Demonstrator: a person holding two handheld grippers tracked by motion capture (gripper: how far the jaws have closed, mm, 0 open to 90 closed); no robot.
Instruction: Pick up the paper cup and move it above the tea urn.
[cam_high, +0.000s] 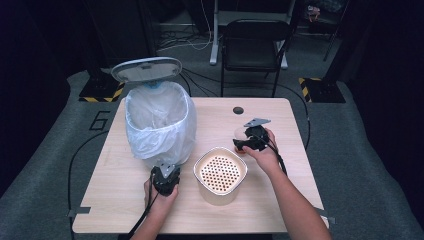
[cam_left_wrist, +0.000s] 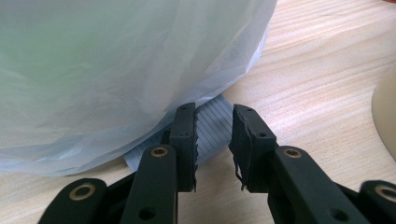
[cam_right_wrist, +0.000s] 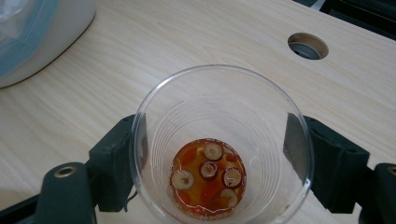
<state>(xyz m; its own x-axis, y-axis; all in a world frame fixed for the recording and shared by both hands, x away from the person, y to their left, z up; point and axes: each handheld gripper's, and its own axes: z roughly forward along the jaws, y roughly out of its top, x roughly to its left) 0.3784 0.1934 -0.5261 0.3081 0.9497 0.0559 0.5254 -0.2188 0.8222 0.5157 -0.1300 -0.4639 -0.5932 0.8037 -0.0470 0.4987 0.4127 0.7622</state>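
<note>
My right gripper (cam_right_wrist: 217, 135) holds a clear plastic cup (cam_right_wrist: 219, 107) between its jaws, with both pads against the cup's wall. At the cup's bottom lies a little red liquid with fruit slices (cam_right_wrist: 208, 175). In the high view this right gripper (cam_high: 245, 142) is right of the table's middle with the cup (cam_high: 240, 134) at its tip. My left gripper (cam_high: 165, 177) sits at the foot of a pedal bin (cam_high: 160, 120) lined with a white bag. Its jaws (cam_left_wrist: 213, 109) stand a little apart with nothing between them, over the bin's grey ribbed pedal (cam_left_wrist: 212, 126).
The bin's lid (cam_high: 146, 68) stands open at the back. A cream container with a perforated insert (cam_high: 220, 172) stands between my hands near the front. A cable hole (cam_high: 238, 110) is in the table's far side. A black chair (cam_high: 255, 45) stands beyond the table.
</note>
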